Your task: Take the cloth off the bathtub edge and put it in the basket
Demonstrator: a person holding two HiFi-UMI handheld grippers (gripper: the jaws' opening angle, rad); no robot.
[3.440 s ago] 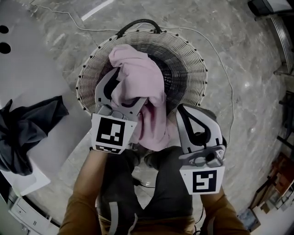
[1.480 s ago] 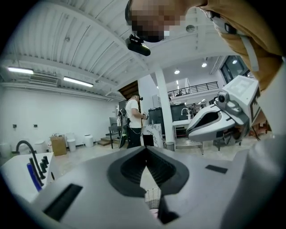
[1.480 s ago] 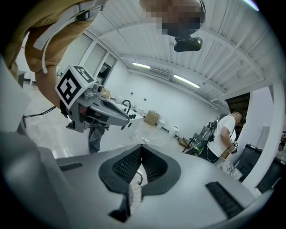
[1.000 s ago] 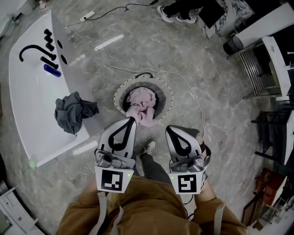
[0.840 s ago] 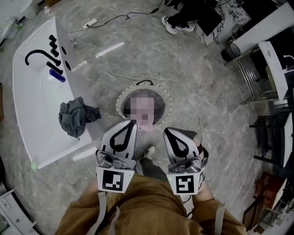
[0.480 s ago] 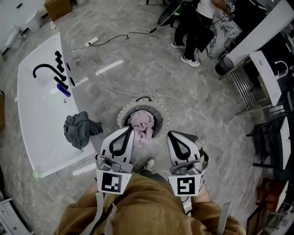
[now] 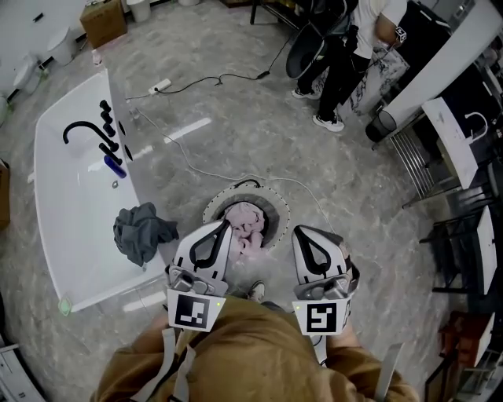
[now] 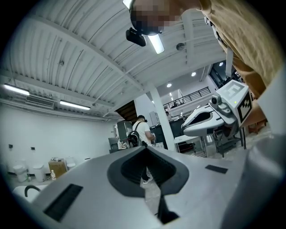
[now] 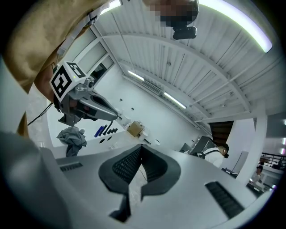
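A pink cloth [image 7: 245, 220] lies bunched inside the round wicker basket [image 7: 216, 210] on the floor. A dark grey cloth [image 7: 141, 233] sits crumpled on the edge of the white bathtub [image 7: 71, 204], and shows too in the right gripper view as a grey cloth [image 9: 72, 137]. My left gripper [image 7: 225, 224] is held high above the basket's near left rim, jaws shut and empty [image 8: 145, 147]. Side by side with it, my right gripper [image 7: 299, 230] hangs just right of the basket, jaws together with nothing between them [image 9: 142, 146]. Both point about level, out into the room.
A black faucet [image 7: 82, 129] and knobs stand on the tub's far rim. A white cable [image 7: 189, 165] runs across the marble floor to the basket. People [image 7: 346, 47] stand at the back, metal racks [image 7: 440, 180] on the right, a cardboard box [image 7: 104, 20] at far left.
Both grippers have risen well above the basket, and more of the room has come into view. The left gripper has let go of the pink cloth, which stays in the basket.
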